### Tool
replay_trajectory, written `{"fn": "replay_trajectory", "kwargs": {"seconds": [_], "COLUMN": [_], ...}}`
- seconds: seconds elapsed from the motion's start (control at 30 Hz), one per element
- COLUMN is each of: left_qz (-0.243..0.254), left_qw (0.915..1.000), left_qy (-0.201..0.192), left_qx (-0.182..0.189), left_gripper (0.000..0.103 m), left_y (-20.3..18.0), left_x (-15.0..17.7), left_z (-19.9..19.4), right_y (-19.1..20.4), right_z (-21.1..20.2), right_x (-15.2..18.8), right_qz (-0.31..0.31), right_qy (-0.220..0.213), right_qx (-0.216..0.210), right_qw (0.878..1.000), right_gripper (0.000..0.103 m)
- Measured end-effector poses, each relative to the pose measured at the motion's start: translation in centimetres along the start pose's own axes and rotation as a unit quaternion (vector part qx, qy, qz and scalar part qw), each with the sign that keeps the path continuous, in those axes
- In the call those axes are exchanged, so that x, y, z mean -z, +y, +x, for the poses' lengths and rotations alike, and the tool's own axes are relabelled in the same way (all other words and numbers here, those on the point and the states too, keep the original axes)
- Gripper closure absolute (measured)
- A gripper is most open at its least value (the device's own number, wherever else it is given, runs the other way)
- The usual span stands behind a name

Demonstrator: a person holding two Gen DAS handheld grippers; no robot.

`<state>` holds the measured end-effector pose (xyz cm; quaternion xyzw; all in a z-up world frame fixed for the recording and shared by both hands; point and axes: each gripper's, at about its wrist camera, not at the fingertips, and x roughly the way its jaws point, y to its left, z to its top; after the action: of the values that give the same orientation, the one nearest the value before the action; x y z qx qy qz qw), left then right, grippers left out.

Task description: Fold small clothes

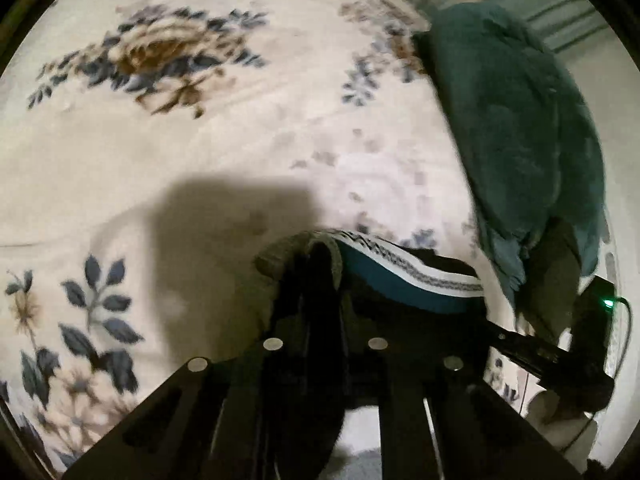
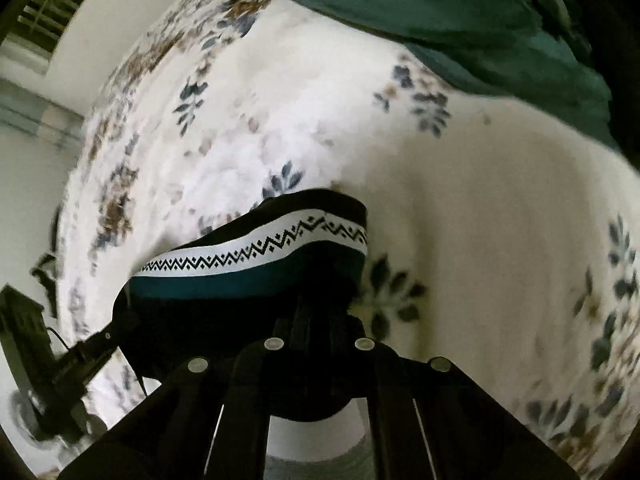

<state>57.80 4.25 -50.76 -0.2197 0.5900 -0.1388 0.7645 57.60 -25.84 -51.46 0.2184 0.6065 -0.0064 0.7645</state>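
You have a white bedsheet [image 1: 224, 152] printed with blue and brown flowers spread under everything. Beyond the bed's far edge you can make out a pale wall [image 2: 100, 40] and a slatted window [image 2: 52, 12] (both blurred).

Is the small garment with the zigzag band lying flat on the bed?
No. Both tongs are shut on the garment, which hangs bunched between them.

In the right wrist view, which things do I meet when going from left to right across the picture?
Left gripper → small patterned garment held by right gripper → floral bedsheet. The teal cloth lies along the top.
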Motion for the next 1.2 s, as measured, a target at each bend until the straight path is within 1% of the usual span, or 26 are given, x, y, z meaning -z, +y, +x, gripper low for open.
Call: {"fn": "replay_trajectory", "kwargs": {"seconds": [0.07,0.1,0.17,0.27,0.3,0.33,0.37,0.4,0.43,0.47,0.5,0.53,0.6,0.63,0.67,0.73,0.77,0.8,0.87,0.9,0.93,0.97,1.03,1.1,1.17,1.2], "left_qz": [0.000,-0.005,-0.017,-0.001,0.004,0.008,0.011,0.013,0.012,0.010,0.006,0.002,-0.002,-0.008,-0.011,-0.022,-0.029,-0.034,-0.041,-0.048,-0.058,-0.062,-0.071,-0.079,-0.078,-0.069], "left_qw": [0.9998,0.9997,0.9996,0.9999,0.9998,0.9996,0.9995,0.9993,0.9993,0.9991,0.9988,0.9982,0.9976,0.9969,0.9966,0.9962,0.9958,0.9949,0.9934,0.9921,0.9897,0.9886,0.9839,0.9807,0.9820,0.9838], "left_qy": [0.004,0.008,0.018,0.016,0.020,0.025,0.030,0.033,0.033,0.032,0.032,0.039,0.048,0.055,0.060,0.073,0.079,0.091,0.106,0.116,0.130,0.137,0.161,0.175,0.169,0.162], "left_qx": [-0.020,-0.023,-0.016,-0.005,0.000,0.001,-0.001,0.005,0.015,0.025,0.036,0.046,0.050,0.056,0.056,0.043,0.037,0.027,0.012,0.002,-0.009,-0.013,-0.030,-0.035,-0.032,-0.033], "left_gripper": [0.098,0.098,0.098,0.096,0.095,0.093,0.080,0.056,0.044,0.033,0.033,0.033,0.033,0.033,0.033,0.033,0.033,0.033,0.033,0.033,0.033,0.033,0.033,0.035,0.036,0.038], "left_y": [0.6,1.1,1.6,1.0,0.7,0.6,0.5,0.4,0.4,0.4,0.5,0.7,1.2,1.6,1.9,2.8,3.3,4.0,4.9,5.5,6.3,6.7,7.6,8.1,8.1,7.8], "left_x": [-0.7,-1.1,-1.5,-1.4,-1.1,-0.8,-0.4,0.3,0.8,1.5,2.4,3.8,5.7,7.5,8.4,11.7,13.3,15.5,18.6,20.3,22.6,23.7,27.1,29.4,30.8,31.2], "left_z": [1.3,1.9,2.5,1.5,1.1,0.6,0.2,-0.5,-1.0,-1.6,-2.3,-3.1,-4.0,-4.8,-5.2,-6.5,-7.2,-7.9,-8.9,-9.2,-9.6,-9.7,-9.6,-9.3,-9.4,-9.4], "right_y": [0.0,-0.4,-0.9,-1.3,-1.6,-2.2,-2.6,-3.2,-3.7,-4.1,-4.4,-4.8,-5.5,-5.8,-6.2,-7.1,-7.7,-8.0,-9.0,-9.3,-9.9,-10.2,-10.5,-10.6,-10.6,-10.7], "right_z": [0.6,1.0,2.0,2.3,2.2,1.7,1.3,0.6,-0.1,-0.6,-1.1,-1.7,-2.6,-3.0,-3.2,-3.4,-3.5,-3.5,-3.4,-3.3,-3.1,-2.9,-2.3,-1.8,-1.5,-1.4], "right_x": [-0.7,-0.8,-0.9,-0.9,-0.9,-0.7,-0.5,0.1,0.7,1.3,2.1,3.6,6.5,8.2,9.6,13.0,15.5,16.8,20.8,22.3,24.6,25.9,29.4,31.7,34.1,35.0], "right_qz": [-0.003,-0.002,0.001,0.002,0.008,0.021,0.030,0.041,0.050,0.057,0.062,0.063,0.059,0.057,0.056,0.056,0.059,0.060,0.064,0.069,0.082,0.088,0.096,0.095,0.094,0.095], "right_qy": [0.001,0.005,0.023,0.041,0.044,0.051,0.055,0.058,0.061,0.063,0.065,0.074,0.092,0.101,0.110,0.130,0.145,0.152,0.176,0.185,0.200,0.210,0.236,0.252,0.266,0.270], "right_qx": [0.024,0.033,0.036,0.016,0.005,-0.017,-0.031,-0.049,-0.064,-0.075,-0.085,-0.095,-0.101,-0.104,-0.106,-0.103,-0.099,-0.095,-0.081,-0.079,-0.079,-0.080,-0.079,-0.073,-0.070,-0.070], "right_qw": [1.000,0.999,0.999,0.999,0.999,0.998,0.998,0.996,0.995,0.994,0.992,0.991,0.989,0.988,0.987,0.984,0.983,0.982,0.979,0.977,0.973,0.971,0.964,0.960,0.957,0.956], "right_gripper": [0.098,0.098,0.098,0.098,0.097,0.095,0.093,0.082,0.065,0.058,0.053,0.052,0.051,0.051,0.051,0.051,0.051,0.051,0.051,0.051,0.051,0.051,0.051,0.051,0.051,0.051]}}
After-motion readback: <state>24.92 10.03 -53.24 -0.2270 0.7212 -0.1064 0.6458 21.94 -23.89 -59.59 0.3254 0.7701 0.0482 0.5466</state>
